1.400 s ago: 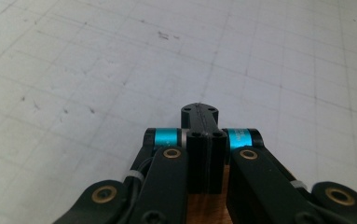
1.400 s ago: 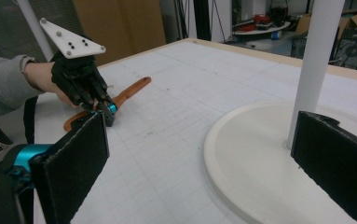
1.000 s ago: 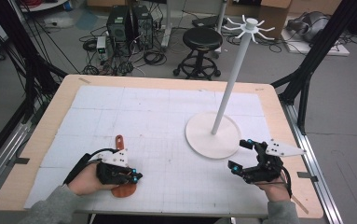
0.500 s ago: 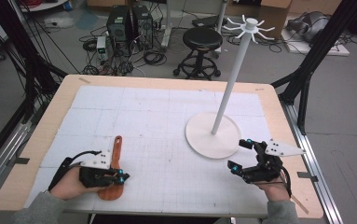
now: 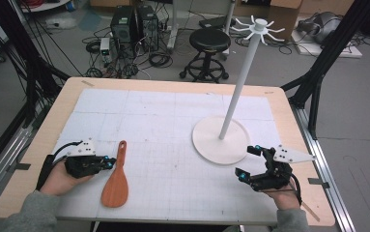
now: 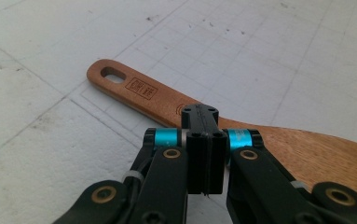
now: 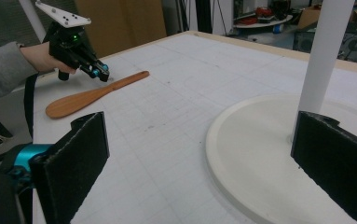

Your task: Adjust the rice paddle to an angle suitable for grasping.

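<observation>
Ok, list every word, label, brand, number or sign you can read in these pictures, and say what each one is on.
Wooden spatula, handle: a small rectangular burnt-in stamp near the hanging hole, two lines of lettering, too blurred to read.
Wooden spatula, further down the handle: a small curved mark beside the left gripper, too small to make out.
White mat: printed grid lines, no legible numbers or words.
Nothing else carries readable text.

The white mat [image 5: 163,121] on the table [image 5: 47,125] lies bare across its far half and its middle, so a hand could cross there freely. Near the right edge, the round base [image 5: 206,145] of the white stand [image 5: 240,79] takes up the mat, and its tall pole rises from it. Toward the near left corner, the wooden spatula [image 5: 116,181] lies flat and low, passable from above.
</observation>
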{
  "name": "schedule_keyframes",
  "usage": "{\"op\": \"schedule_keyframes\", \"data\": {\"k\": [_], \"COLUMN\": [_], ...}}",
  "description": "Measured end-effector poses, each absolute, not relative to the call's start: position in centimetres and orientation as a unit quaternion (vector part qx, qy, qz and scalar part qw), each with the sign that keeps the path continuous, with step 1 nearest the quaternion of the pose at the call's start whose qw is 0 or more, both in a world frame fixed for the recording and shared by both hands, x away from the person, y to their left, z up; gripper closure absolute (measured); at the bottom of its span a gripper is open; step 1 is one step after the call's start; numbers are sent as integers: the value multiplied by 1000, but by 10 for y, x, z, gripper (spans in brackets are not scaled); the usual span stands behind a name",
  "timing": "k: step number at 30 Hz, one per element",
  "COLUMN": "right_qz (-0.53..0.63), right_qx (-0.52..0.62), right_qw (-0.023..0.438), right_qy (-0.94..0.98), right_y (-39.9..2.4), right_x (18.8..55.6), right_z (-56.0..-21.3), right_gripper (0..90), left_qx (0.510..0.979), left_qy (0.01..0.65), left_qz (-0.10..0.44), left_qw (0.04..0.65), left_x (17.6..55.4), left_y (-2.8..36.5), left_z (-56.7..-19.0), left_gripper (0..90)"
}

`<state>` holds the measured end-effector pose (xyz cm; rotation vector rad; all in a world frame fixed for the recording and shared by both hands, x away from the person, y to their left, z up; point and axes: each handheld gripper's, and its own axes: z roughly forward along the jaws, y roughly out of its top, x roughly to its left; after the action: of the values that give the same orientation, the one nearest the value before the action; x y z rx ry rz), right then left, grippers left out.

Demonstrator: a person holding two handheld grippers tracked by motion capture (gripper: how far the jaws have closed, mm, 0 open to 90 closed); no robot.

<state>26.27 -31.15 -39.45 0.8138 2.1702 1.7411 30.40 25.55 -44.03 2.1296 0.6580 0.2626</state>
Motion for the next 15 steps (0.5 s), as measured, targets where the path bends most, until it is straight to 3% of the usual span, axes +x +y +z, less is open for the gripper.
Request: {"op": "schedule_keyframes", "data": {"k": [15], "right_qz": [593], "right_qx": [278], "right_qw": [121], "right_qy": [746], "right_y": [-311], "right_x": [263], "right_z": [-395], "right_gripper": [29], "left_qx": [864], "left_qy": [269], "left_qz": [94], "left_qw": [414], "left_x": [311], "left_y": [240], "left_z": [-446], "left_gripper": [896]}}
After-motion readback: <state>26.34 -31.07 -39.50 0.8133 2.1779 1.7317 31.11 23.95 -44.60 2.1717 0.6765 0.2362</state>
